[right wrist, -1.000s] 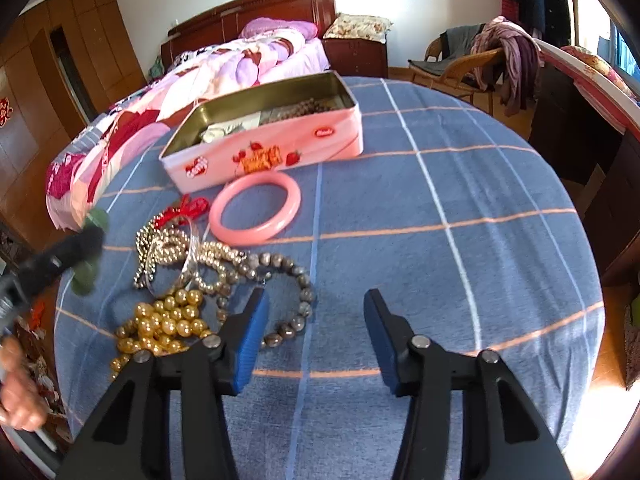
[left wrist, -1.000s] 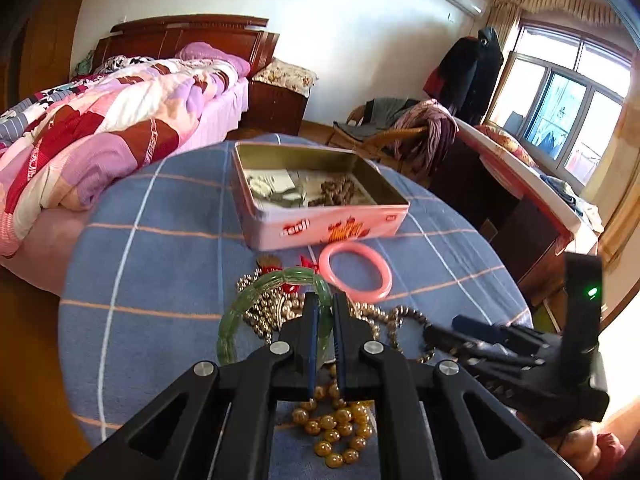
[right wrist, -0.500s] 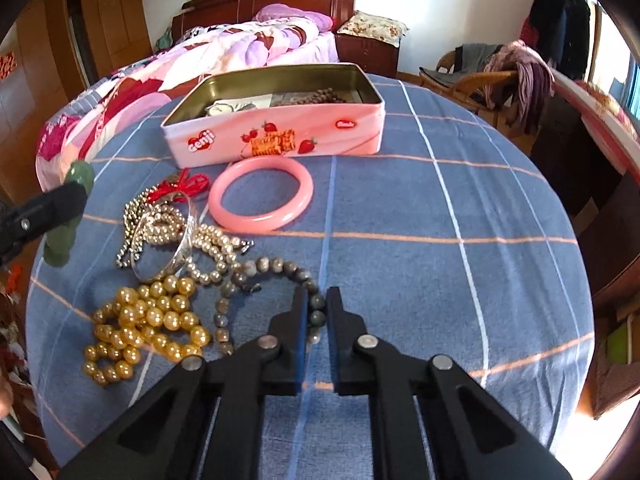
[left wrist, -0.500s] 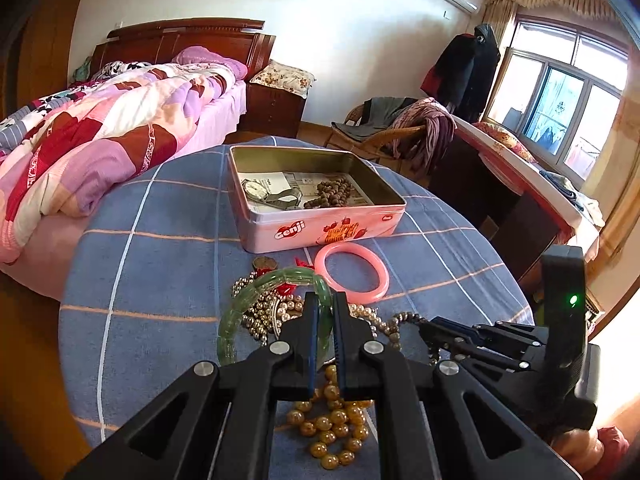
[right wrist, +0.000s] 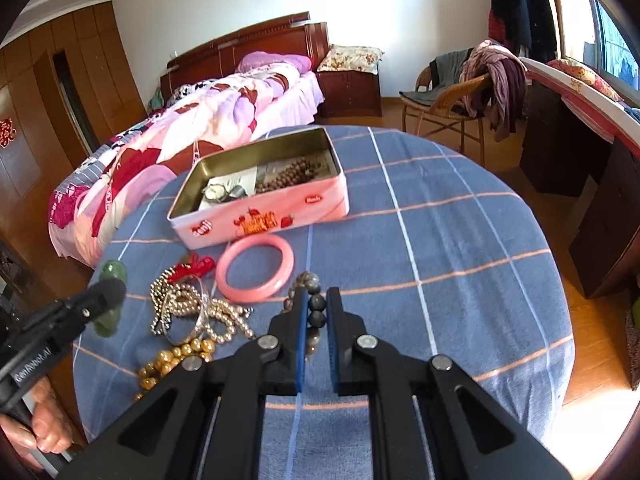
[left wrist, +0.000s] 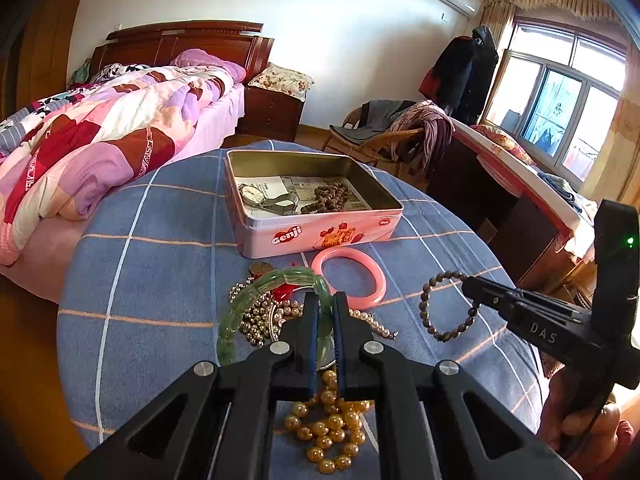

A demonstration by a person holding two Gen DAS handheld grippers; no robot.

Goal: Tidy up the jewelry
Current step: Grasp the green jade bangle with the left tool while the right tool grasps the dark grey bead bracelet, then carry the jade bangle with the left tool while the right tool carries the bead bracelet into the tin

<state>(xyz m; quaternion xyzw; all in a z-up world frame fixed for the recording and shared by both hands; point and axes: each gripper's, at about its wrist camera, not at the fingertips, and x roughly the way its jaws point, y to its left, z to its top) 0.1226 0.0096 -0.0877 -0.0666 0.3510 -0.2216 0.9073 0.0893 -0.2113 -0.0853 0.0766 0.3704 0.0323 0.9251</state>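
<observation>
Sunlight is falling across a bedroom where a round table in blue checked cloth is serving as a sorting station. At left, the left gripper is clenching a green bangle between its fingers, the ring hanging clear above a heap of beads. Beyond, a pink tin is sitting open, a pink bangle just in front. At right, the right gripper is pinching a dark bead bracelet, lifted off the cloth. Its loop is dangling loosely and could snag the tin's rim or slip free in transit.
</observation>
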